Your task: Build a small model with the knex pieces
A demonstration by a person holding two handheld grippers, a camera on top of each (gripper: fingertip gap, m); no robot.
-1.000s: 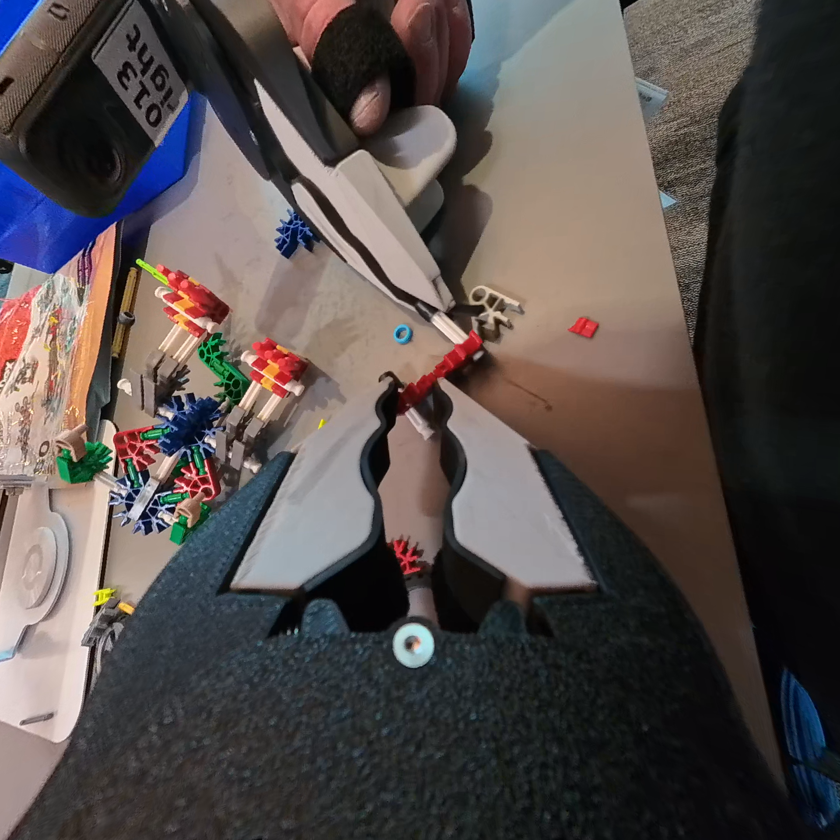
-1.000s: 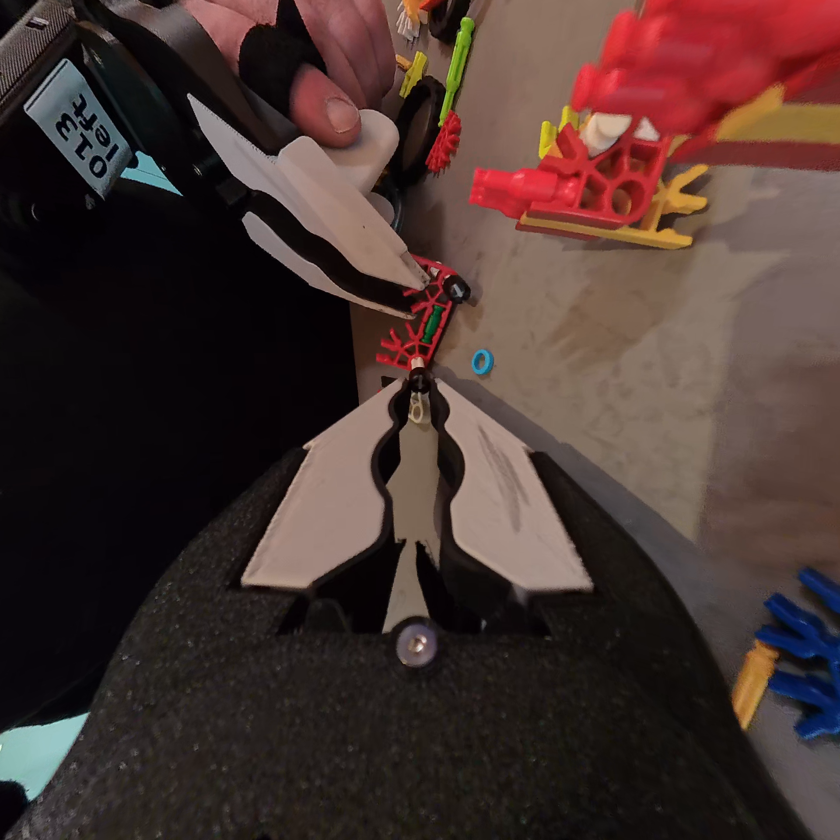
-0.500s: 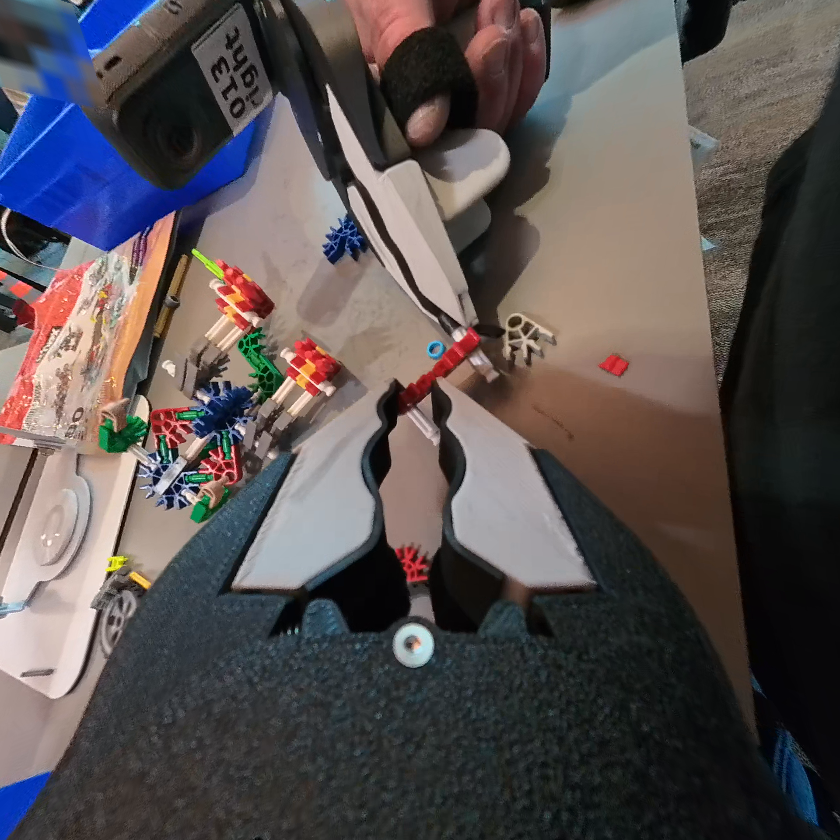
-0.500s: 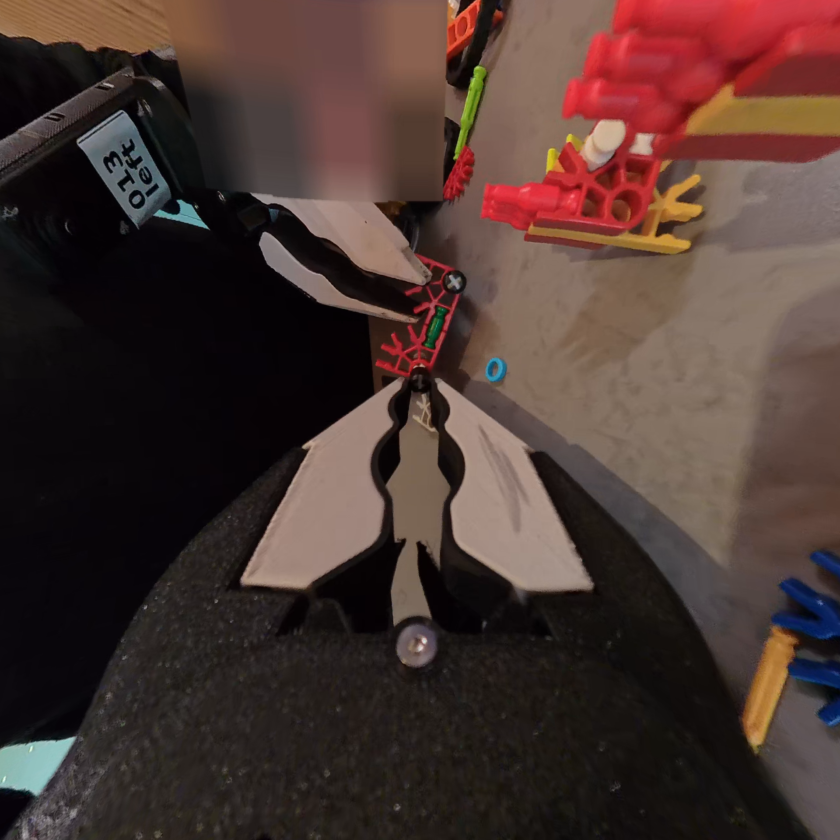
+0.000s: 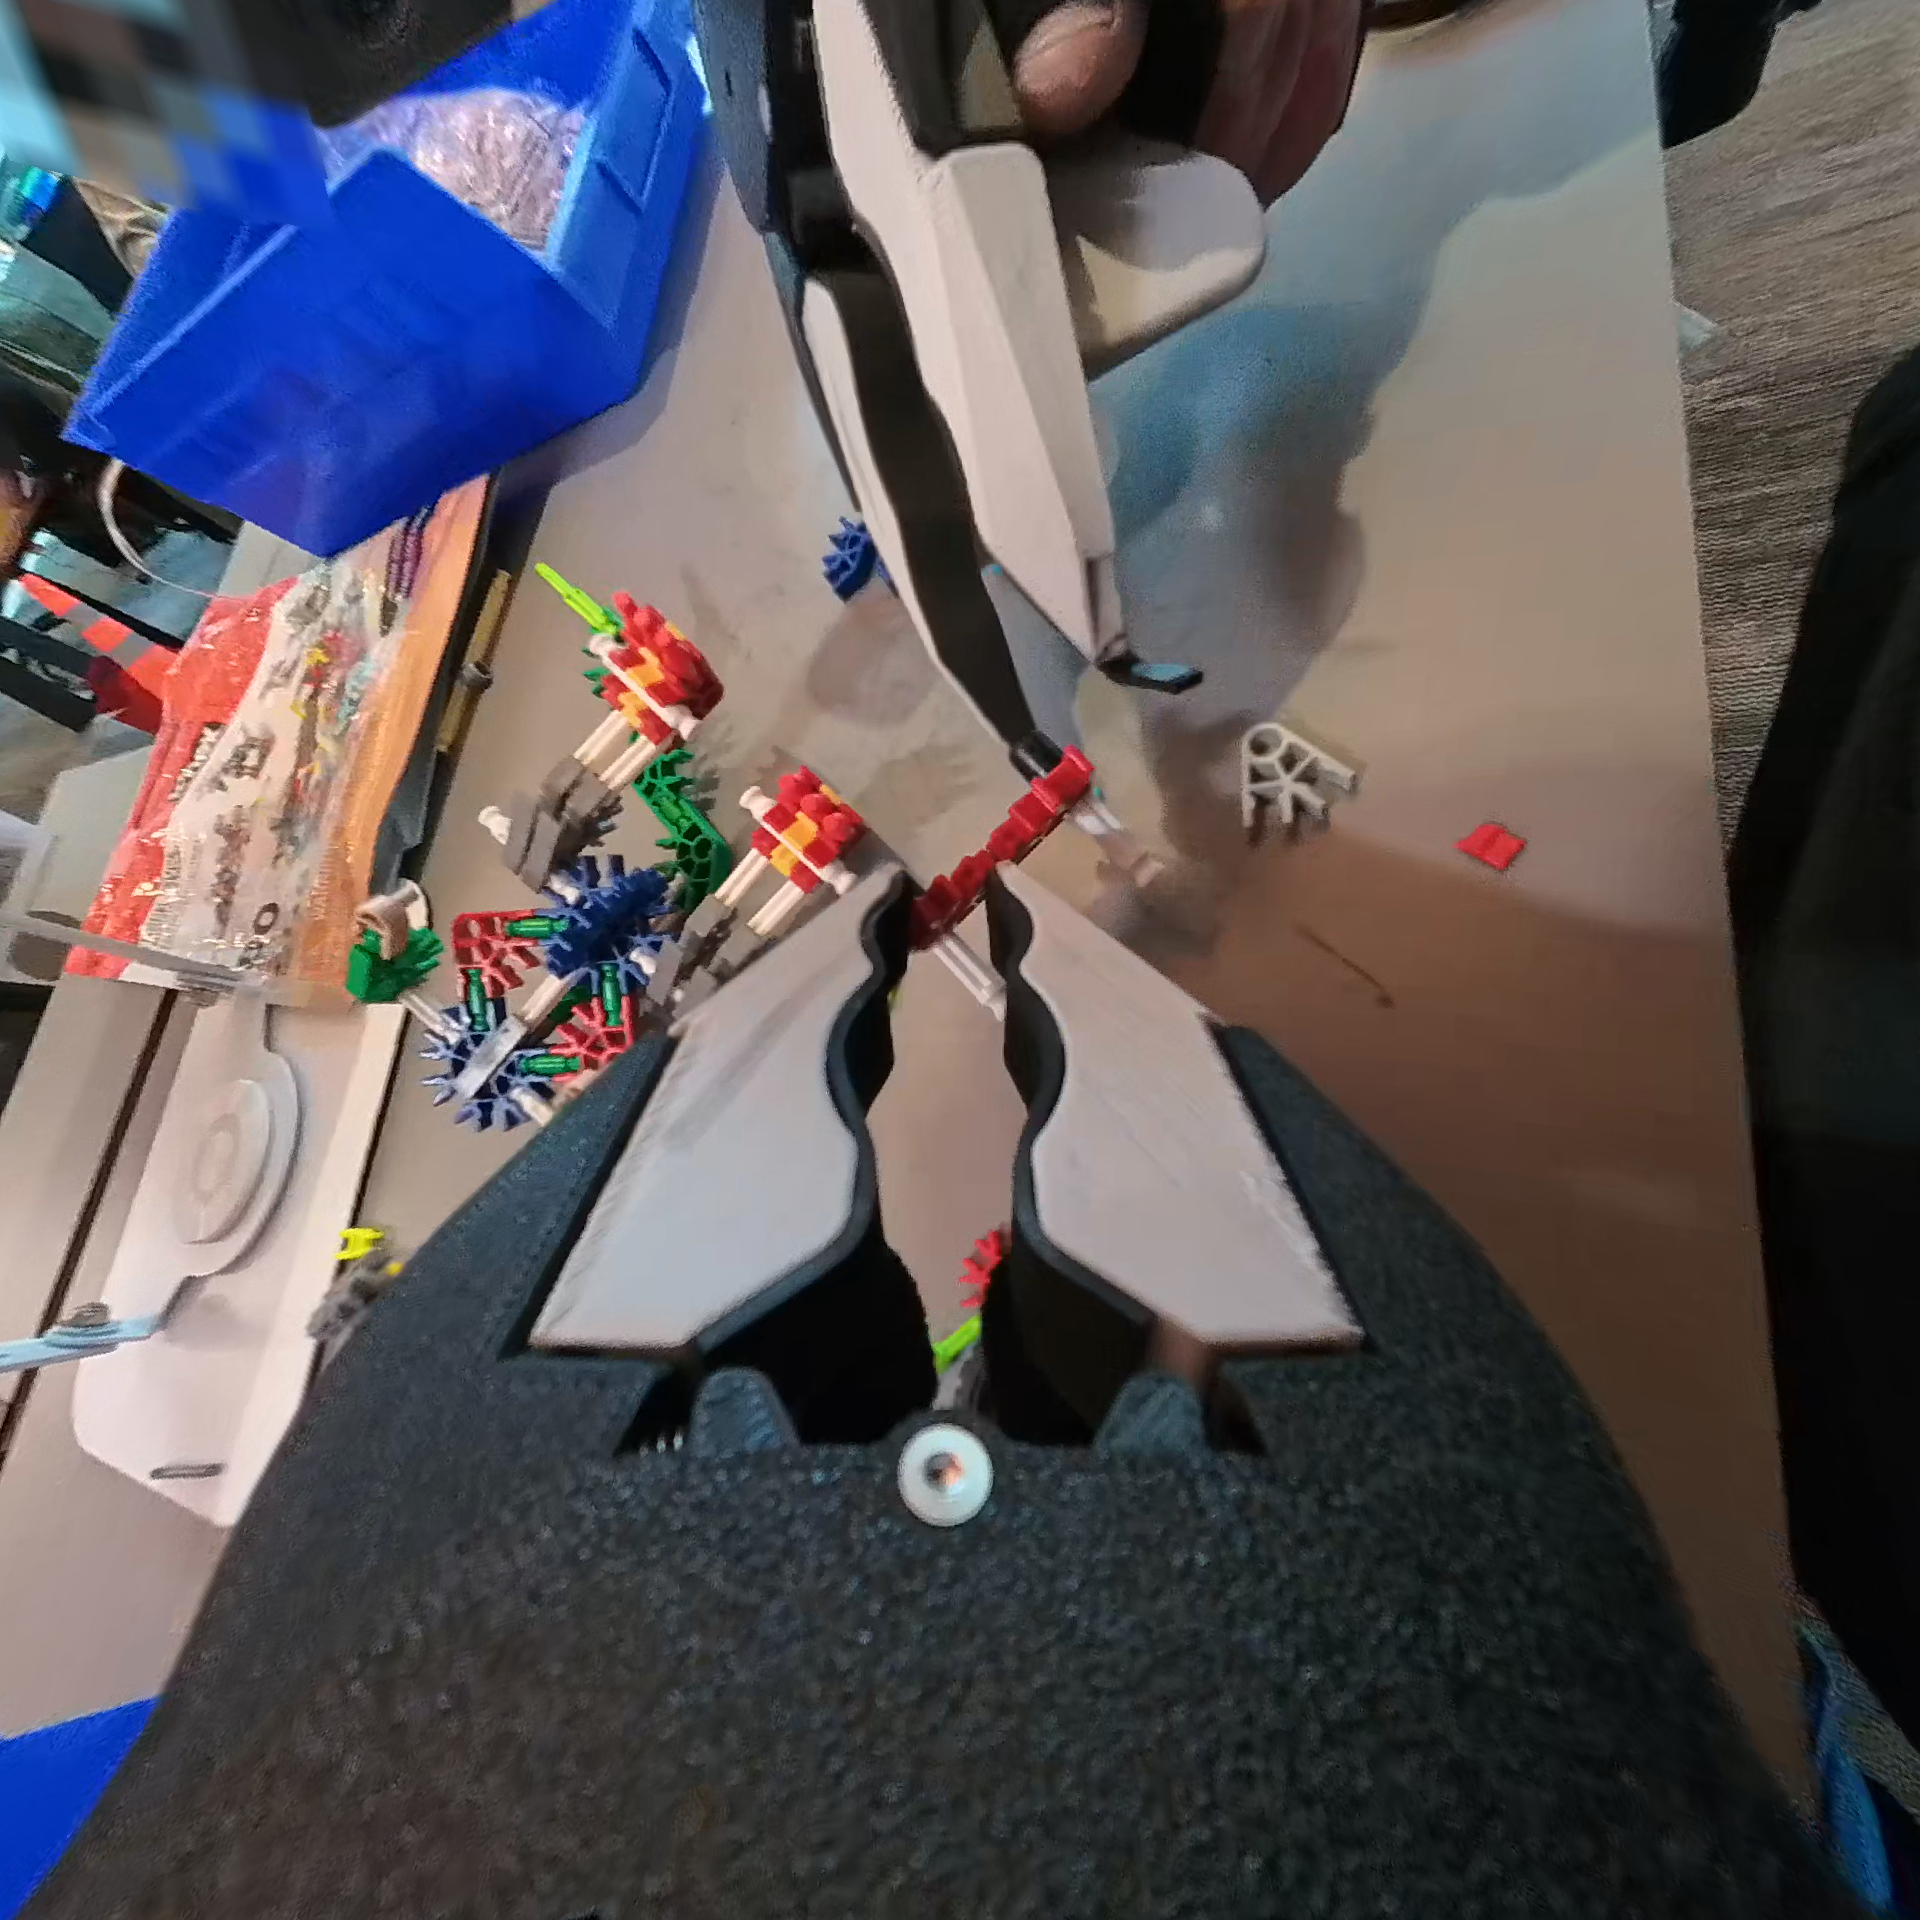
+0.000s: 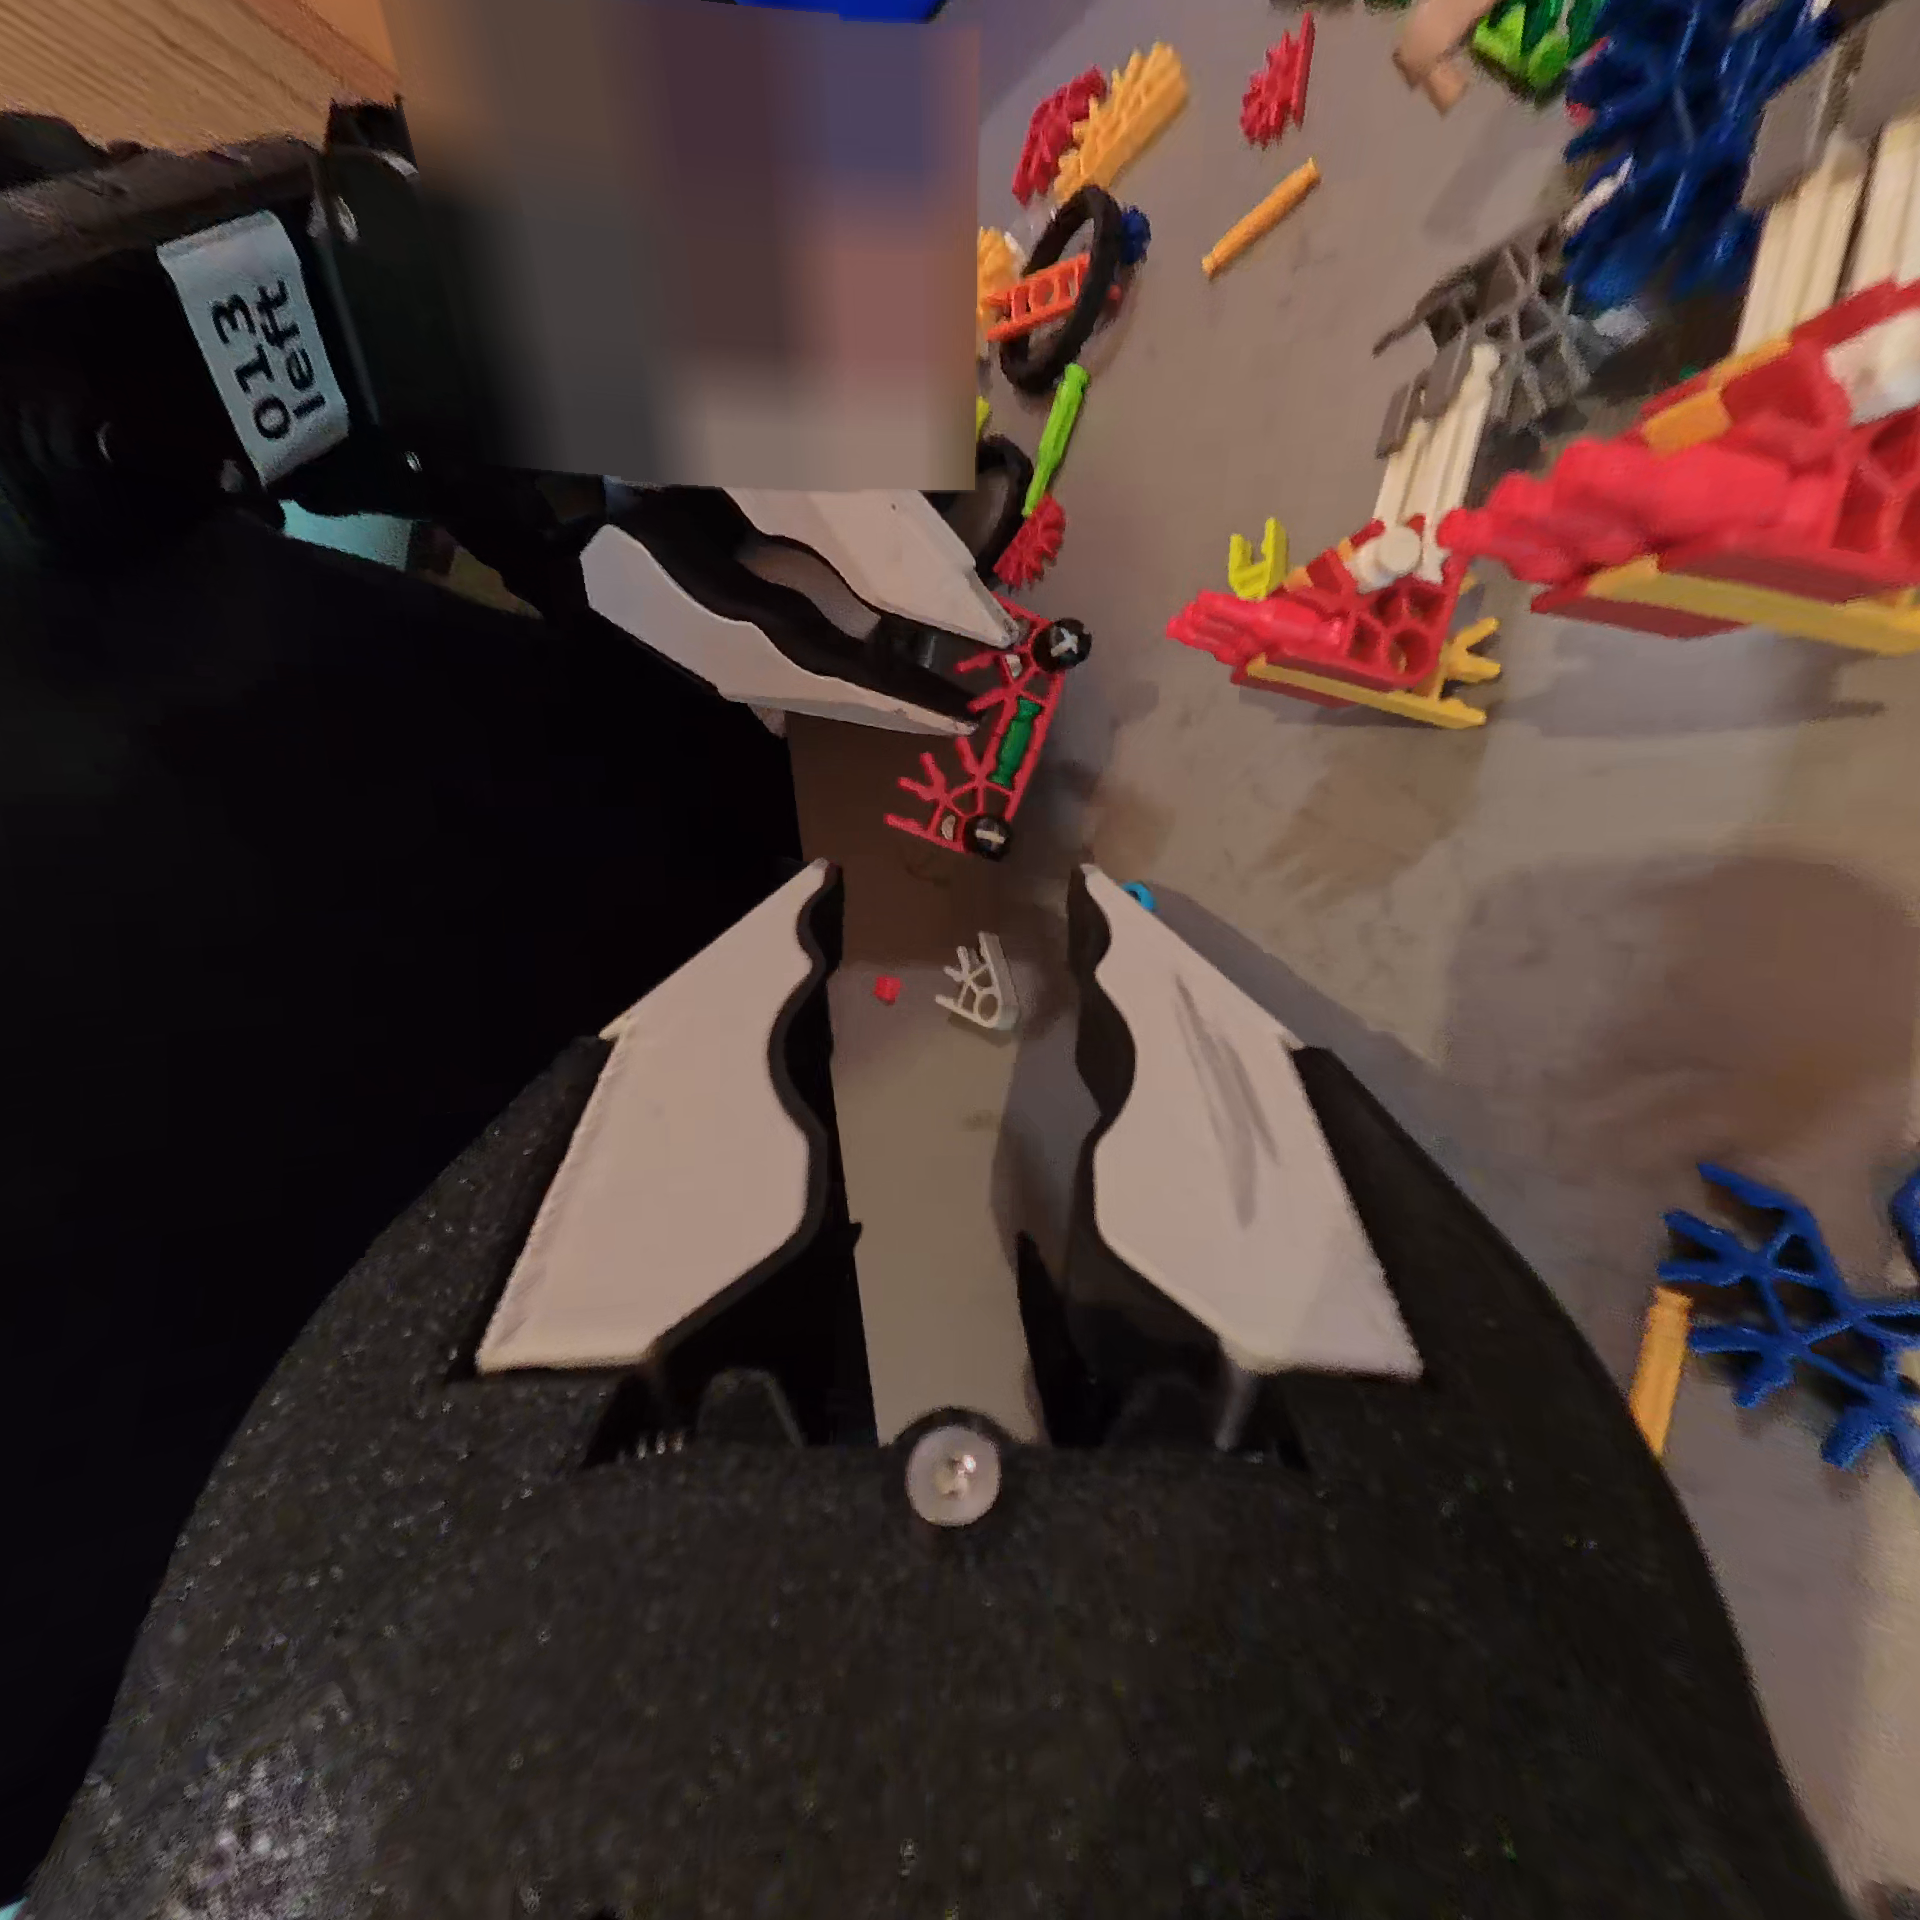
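Grey worktop carries scattered construction-toy parts. Left hand-held gripper clenches the red connector assembly; right hand-held gripper, released, sits at its 6 o'clock. Risk: thin grip, assembly may pivot.

**Bright plastic on a grey table**

Grey table, dull and scuffed. Pale grey fingers edged in black on the right gripper; same on the left gripper, speckled black body behind. Red lattice piece with a green rod and two black caps. White connector, small red chip, light blue ring. Blue snowflake piece, orange rod. Blue bin. Red, yellow and white clusters.
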